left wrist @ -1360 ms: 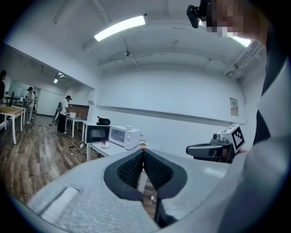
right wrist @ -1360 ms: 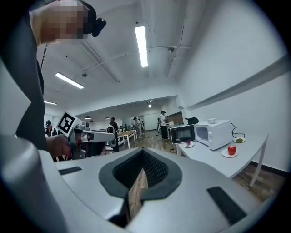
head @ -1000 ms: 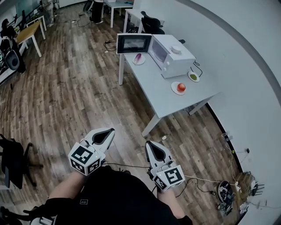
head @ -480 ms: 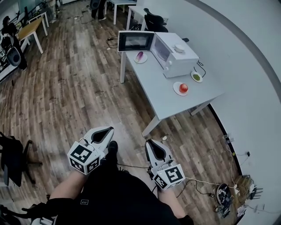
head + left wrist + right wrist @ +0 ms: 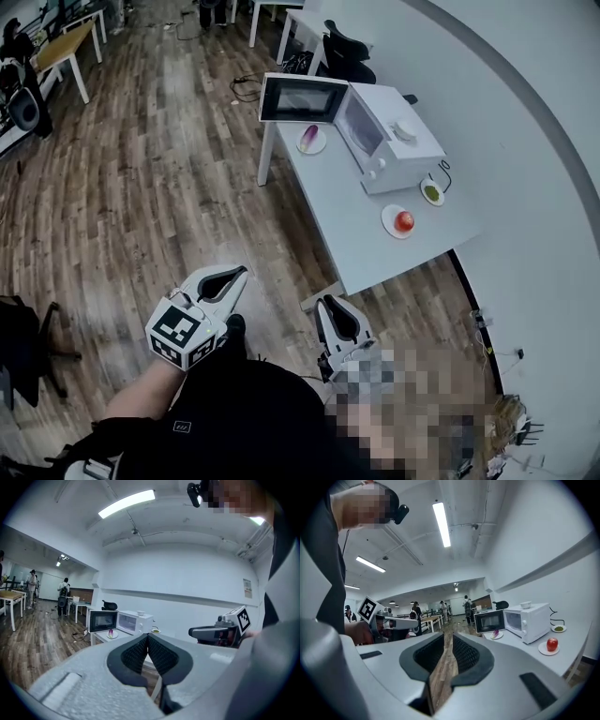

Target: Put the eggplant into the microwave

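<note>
Grey plastic, nearest the camera: the left gripper (image 5: 232, 277) is held out over the wood-plank floor (image 5: 141, 187), and its own view shows its ribbed jaws pressed together at the tips with nothing between them. Beside it, the right gripper (image 5: 334, 309) also hangs over the floor, short of the tabletop (image 5: 356, 234). Its jaws have just been opening and now stand a narrow slit apart, through which only floor planks show.

Both grippers are well apart from the pale tabletop, which runs away from the person along the curved wall. On its near part sits a white plate (image 5: 390, 214) holding a round red fruit (image 5: 405, 221). Just beyond that, closer to the wall, is a small dish (image 5: 438, 200) with something green (image 5: 431, 191) in it; what the green stuff is cannot be made out.

Further along stands the white microwave (image 5: 403, 155), its dark-windowed door (image 5: 302, 98) swung fully open toward the floor side. A small white bowl (image 5: 405, 129) rests on top of it; its contents cannot be seen.

The eggplant (image 5: 309, 137), purple fading to pale at one end, lies on a second plate (image 5: 320, 148) on the tabletop just in front of the microwave's opening and beside the open door, outside the microwave.
</note>
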{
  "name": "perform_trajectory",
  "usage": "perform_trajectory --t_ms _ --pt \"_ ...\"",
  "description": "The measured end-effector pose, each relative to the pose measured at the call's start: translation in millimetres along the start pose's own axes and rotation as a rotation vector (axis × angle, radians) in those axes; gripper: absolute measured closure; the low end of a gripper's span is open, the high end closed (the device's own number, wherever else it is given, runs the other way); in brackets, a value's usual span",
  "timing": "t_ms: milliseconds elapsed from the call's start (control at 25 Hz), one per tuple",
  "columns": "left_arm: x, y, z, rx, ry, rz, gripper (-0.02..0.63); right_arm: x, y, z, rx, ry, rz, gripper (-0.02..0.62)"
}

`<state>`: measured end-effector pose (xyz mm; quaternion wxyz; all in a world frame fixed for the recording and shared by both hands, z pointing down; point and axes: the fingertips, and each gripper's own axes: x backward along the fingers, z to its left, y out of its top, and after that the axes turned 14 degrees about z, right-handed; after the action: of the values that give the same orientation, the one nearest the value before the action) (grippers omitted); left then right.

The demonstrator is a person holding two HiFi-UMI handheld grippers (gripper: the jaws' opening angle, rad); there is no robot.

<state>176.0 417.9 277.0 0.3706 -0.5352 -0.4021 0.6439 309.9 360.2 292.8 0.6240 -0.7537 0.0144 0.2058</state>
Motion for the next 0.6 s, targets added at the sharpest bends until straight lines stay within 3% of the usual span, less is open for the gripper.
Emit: perform_trajectory --t_ms 360,600 --pt "-33 33 99 -0.020 -0.034 -0.008 0.597 -106 55 -28 0.007 -0.023 -0.005 0.541" --pt "-47 38 136 -0.011 -0.046 -0.002 0.597 -146 69 -37 0.010 -0.027 0.005 0.541"
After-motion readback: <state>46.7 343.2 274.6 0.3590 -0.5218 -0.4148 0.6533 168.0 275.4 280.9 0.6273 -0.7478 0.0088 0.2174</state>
